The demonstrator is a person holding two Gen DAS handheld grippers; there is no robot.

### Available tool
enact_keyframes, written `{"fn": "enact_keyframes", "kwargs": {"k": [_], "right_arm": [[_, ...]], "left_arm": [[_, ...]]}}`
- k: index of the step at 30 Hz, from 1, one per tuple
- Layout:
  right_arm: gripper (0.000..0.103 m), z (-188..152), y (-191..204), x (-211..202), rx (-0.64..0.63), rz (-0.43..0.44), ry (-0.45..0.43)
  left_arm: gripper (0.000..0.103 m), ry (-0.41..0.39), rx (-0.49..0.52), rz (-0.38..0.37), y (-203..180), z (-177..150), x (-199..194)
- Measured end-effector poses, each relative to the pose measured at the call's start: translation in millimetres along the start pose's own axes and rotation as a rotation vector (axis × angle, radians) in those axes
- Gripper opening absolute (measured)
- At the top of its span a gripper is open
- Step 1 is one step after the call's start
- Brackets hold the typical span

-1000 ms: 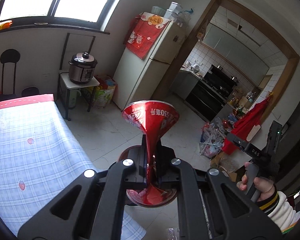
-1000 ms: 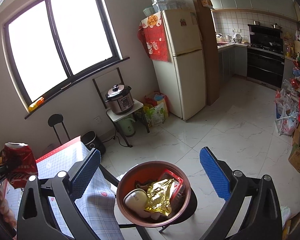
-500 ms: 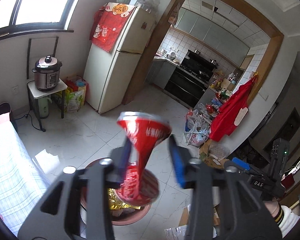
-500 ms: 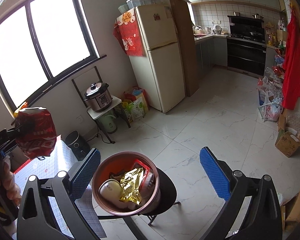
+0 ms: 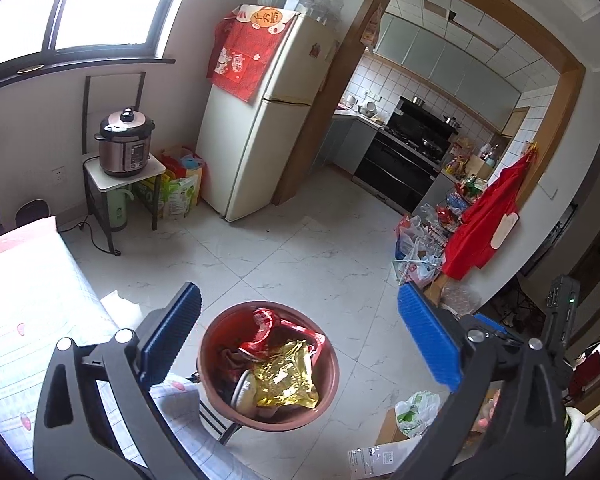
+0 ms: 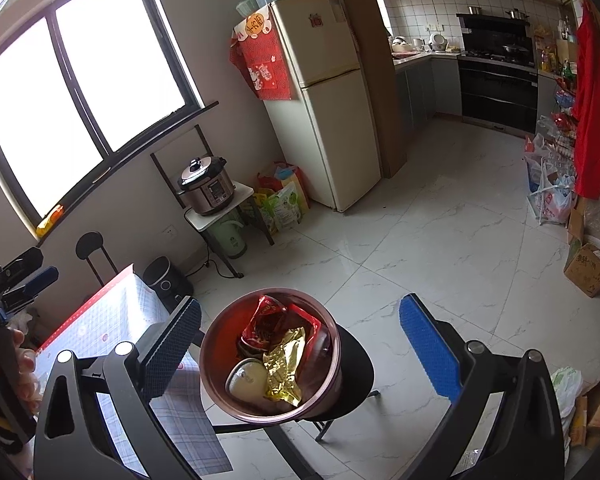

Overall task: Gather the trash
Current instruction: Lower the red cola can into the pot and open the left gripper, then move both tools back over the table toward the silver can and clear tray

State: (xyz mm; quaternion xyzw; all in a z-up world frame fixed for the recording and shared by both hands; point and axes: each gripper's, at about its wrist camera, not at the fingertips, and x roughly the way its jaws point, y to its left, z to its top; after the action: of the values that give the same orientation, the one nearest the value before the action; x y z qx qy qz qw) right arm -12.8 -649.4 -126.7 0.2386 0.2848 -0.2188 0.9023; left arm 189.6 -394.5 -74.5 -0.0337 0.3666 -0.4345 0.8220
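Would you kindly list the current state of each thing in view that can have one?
left gripper: jaws wide open, empty, above the bin.
right gripper: jaws wide open, empty.
red trash bin: uncovered, holding trash, standing on a black stool.
crushed red can: inside the bin, on top.
gold foil wrapper: crumpled, in the bin.
pressure cooker: lid on.
fridge: doors closed.
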Motion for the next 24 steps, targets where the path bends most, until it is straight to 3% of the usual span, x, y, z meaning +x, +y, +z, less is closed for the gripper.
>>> {"fn": "enact_keyframes", "kwargs": {"k": [13,24], "right_arm": [[0.097,-31,65,11,-0.081,0.051,0.077],[0.097,-72,114,20,-0.132,0.077,0.17]], "left_arm": [[0.097,-0.047,-0.086,0.203,78,-26,-93],[0.097,-0.043,-0.163,0.288,126,-61,-151]]}}
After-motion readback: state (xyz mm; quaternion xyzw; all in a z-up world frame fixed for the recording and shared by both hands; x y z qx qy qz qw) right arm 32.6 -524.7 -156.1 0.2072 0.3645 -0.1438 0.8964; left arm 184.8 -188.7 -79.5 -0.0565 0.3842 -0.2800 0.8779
